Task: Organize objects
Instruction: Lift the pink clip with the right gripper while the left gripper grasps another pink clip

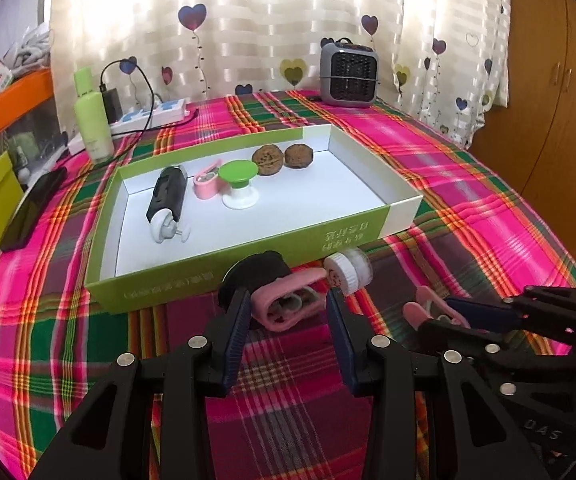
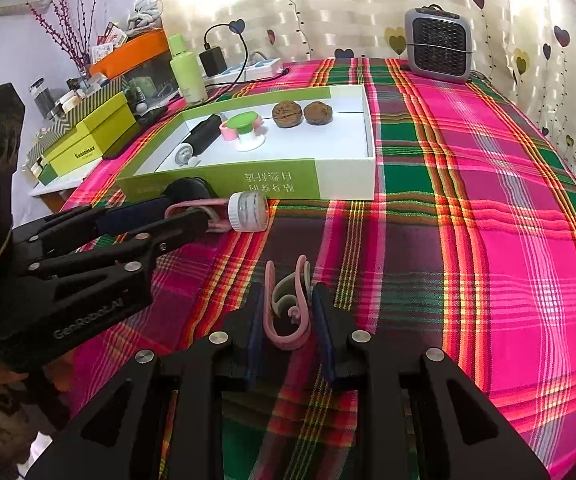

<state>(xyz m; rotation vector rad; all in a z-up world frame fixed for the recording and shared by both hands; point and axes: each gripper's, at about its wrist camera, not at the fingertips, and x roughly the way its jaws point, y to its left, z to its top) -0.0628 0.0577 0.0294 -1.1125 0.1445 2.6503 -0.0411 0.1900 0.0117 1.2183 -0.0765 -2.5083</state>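
Straddling a pink clip (image 1: 288, 305), the left gripper (image 1: 288, 312) has its jaws spread, one pad on each side, neither clearly touching it. This clip lies on the plaid cloth (image 1: 468, 200) just before the green-and-white box (image 1: 368, 236), with a black cap (image 1: 257, 270) at its left and a small white jar (image 1: 348, 270) on its side at its right.

The right gripper (image 2: 285, 312) brackets a second pink clip (image 2: 288, 308) on the cloth, jaws close around it; whether they pinch it, I cannot tell.

Inside the box lie a black roller (image 1: 167, 196), another pink clip (image 1: 206, 182), a green knob (image 1: 238, 182) and two walnuts (image 1: 281, 156).
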